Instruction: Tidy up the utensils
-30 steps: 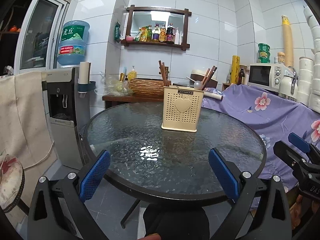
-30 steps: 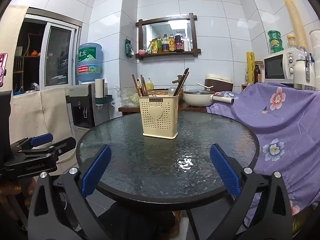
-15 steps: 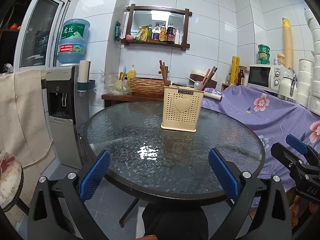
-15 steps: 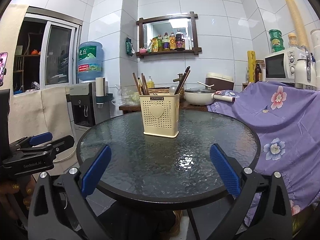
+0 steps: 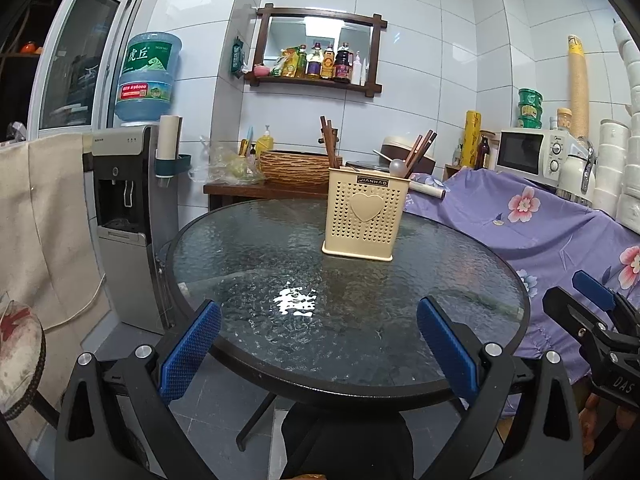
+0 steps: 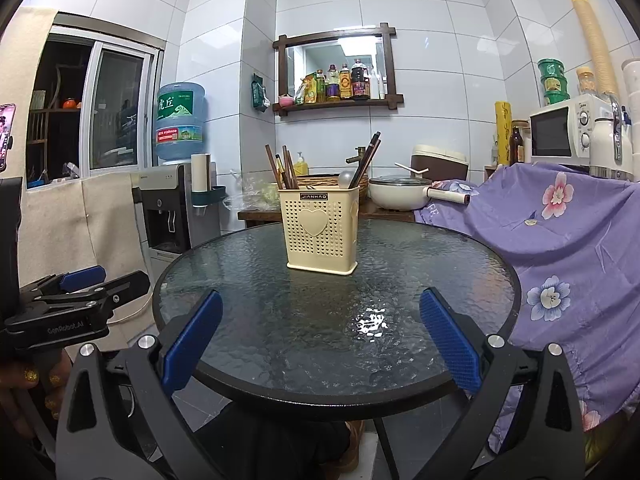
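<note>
On the glass table (image 5: 248,264), the caddy (image 5: 365,220) hides utensil ends; both grippers gape empty.

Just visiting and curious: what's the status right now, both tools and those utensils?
Left tool open, empty, short of table. Right tool same. Utensil holder upright on glass table, chopsticks and spoon inside. Nothing between tools and holder.

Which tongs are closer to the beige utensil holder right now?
Left, narrowly; nearly even. Left tongs hover at the near edge of the table, utensil holder ahead and slightly right; right tongs at the same edge, holder straight ahead.
</note>
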`<control>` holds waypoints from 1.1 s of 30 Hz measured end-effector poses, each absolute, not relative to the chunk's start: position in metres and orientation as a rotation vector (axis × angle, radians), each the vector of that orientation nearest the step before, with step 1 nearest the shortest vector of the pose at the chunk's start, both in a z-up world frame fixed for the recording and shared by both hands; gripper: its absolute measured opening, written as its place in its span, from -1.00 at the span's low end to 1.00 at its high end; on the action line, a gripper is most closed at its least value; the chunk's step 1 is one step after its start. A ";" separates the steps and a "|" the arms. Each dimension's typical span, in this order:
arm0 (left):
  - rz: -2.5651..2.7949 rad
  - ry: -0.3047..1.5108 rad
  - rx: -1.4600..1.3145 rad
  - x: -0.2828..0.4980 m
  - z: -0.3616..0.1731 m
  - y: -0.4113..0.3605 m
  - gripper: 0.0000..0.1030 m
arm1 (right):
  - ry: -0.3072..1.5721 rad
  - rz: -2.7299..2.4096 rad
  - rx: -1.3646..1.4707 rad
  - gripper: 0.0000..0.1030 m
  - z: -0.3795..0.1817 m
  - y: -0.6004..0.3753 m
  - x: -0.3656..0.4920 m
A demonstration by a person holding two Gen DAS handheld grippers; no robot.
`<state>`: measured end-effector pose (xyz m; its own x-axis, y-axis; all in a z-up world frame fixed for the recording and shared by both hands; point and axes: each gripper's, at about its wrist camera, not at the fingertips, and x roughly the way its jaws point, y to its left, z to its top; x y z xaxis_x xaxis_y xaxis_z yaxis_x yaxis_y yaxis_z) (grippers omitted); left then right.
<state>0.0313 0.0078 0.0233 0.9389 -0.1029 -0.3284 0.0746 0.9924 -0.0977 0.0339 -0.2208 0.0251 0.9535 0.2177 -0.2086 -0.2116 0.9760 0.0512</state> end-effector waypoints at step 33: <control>-0.080 0.370 -0.042 0.034 0.018 -0.006 0.87 | 0.227 0.218 0.024 0.89 0.022 -0.224 0.036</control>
<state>0.0337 -0.0063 0.0179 0.9292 -0.0863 -0.3595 0.0708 0.9959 -0.0561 0.0361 -0.2239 0.0218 0.9509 0.2170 -0.2208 -0.2117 0.9762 0.0481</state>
